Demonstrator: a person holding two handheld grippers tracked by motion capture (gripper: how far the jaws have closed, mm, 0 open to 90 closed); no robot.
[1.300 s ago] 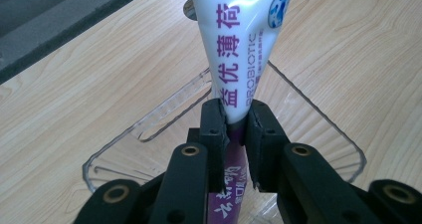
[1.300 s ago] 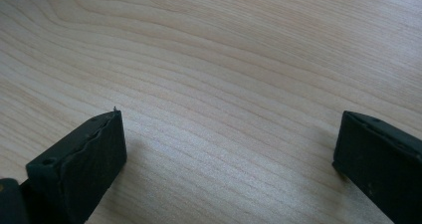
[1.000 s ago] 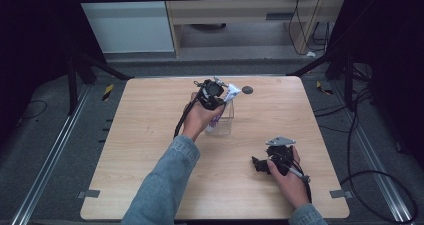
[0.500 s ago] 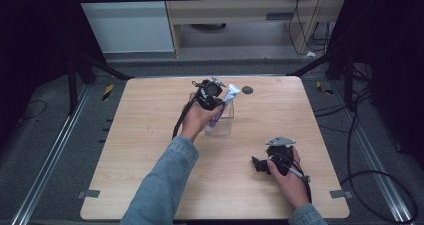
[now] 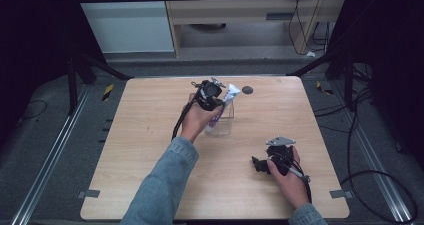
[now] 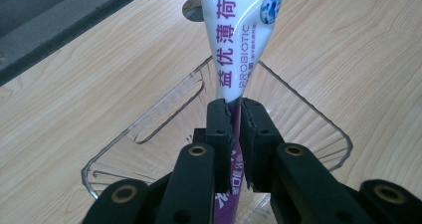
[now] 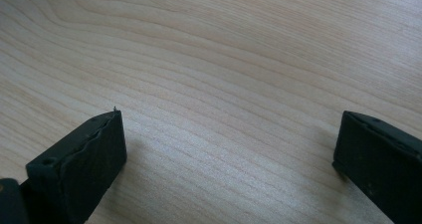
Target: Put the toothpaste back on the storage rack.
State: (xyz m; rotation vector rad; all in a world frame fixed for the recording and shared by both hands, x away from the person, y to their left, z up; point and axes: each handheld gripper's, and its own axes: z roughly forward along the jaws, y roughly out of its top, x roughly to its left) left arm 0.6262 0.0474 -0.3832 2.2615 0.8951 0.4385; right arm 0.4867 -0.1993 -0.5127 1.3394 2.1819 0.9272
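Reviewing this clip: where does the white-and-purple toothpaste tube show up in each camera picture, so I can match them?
High view: toothpaste tube at table centre-rear, pinched by the left gripper over the clear container.
Left gripper view: tube rises from between the closed jaws, top centre.
Right gripper view: wood tabletop between open jaws.
Shared landmark: the clear container, under the tube.

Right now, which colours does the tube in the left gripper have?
The tube is white with purple lettering and a purple lower part; the left gripper view shows it best.
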